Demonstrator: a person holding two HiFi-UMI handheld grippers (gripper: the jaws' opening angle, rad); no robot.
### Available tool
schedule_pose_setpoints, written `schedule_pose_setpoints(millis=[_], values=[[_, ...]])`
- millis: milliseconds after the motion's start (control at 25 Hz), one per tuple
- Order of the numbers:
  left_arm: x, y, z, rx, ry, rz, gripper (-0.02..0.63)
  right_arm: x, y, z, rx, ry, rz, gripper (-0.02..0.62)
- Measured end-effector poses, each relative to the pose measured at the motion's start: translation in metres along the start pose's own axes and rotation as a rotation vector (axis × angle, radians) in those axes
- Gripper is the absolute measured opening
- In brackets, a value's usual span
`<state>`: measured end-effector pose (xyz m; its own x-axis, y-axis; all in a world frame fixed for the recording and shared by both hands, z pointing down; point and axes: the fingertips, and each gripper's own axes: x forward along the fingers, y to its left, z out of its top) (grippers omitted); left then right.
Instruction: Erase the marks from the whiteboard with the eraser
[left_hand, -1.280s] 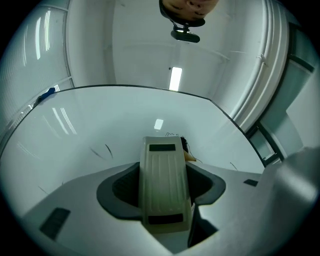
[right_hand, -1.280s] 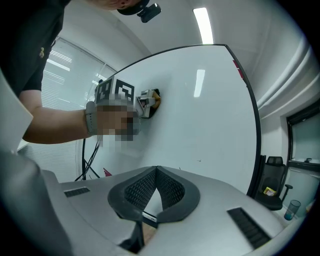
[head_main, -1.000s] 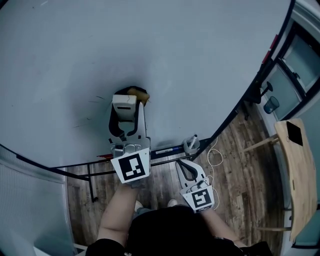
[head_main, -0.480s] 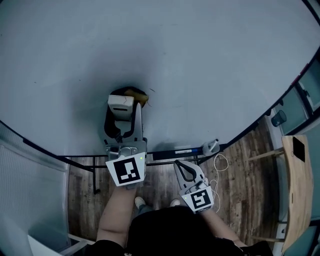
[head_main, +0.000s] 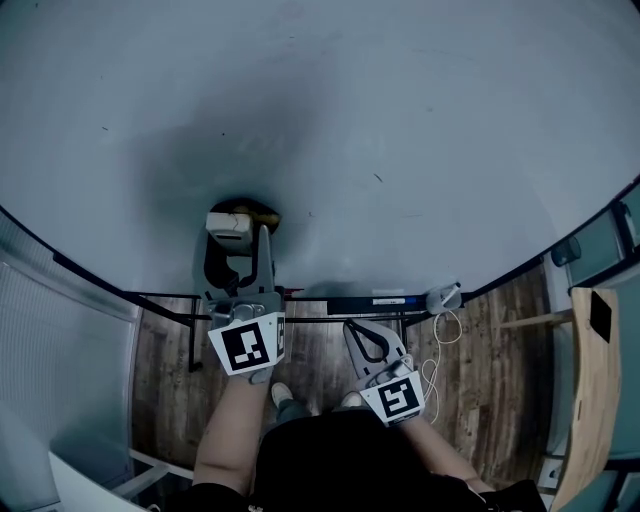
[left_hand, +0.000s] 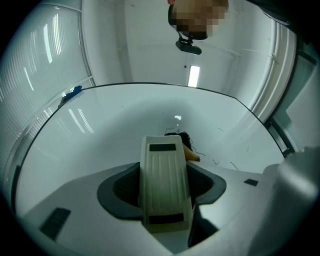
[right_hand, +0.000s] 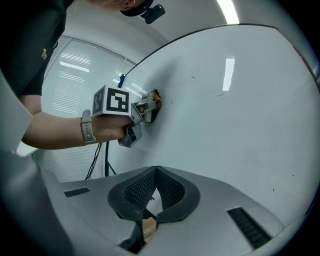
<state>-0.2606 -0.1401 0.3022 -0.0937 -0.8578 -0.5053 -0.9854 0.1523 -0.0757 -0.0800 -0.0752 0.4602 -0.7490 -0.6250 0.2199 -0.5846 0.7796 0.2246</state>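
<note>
Eraser (left_hand: 162, 170), a cream ribbed plastic block, sits lengthwise in the left claw (left_hand: 165, 194), with the dark pads clamped on its two long sides. Its far end, dark with a tan edge, touches the large white whiteboard (left_hand: 100, 145) straight ahead of the claw. Head view: same claw (head_main: 238, 240) reaches up onto the lower part of the board (head_main: 380, 110), eraser (head_main: 230, 222) at its tip.

Thin dark marks (left_hand: 220, 162) lie on the board just right of the eraser's tip. One short stroke (head_main: 377, 178) sits further right and higher.

Right claw (right_hand: 155, 172) is closed, mesh pads meeting at the tips with nothing between them. It is held low (head_main: 365, 335), off the board, right of the left claw. Its view looks along the whiteboard (right_hand: 235, 115) to the left claw (right_hand: 146, 107) ahead and to the left, gripped by a hand (right_hand: 107, 131) with a grey wristband (right_hand: 88, 125).

Below the board's lower edge, between the two claws, a tray rail carries a blue marker (head_main: 365, 300). Wooden plank floor (head_main: 480, 390) lies underneath.
</note>
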Motion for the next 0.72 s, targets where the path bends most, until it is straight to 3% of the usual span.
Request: schedule_pose_setpoints(millis=[280, 720], values=[[-0.006, -0.016, -0.016, -0.112, 0.024, 0.057, 0.256, -0.010, -0.008, -0.010, 0.013, 0.022, -0.042, 0.028], [0.003, -0.094, -0.008, -0.094, 0.051, 0.001, 0.255, -0.057, -0.046, -0.028, 0.032, 0.052, -0.162, 0.029]])
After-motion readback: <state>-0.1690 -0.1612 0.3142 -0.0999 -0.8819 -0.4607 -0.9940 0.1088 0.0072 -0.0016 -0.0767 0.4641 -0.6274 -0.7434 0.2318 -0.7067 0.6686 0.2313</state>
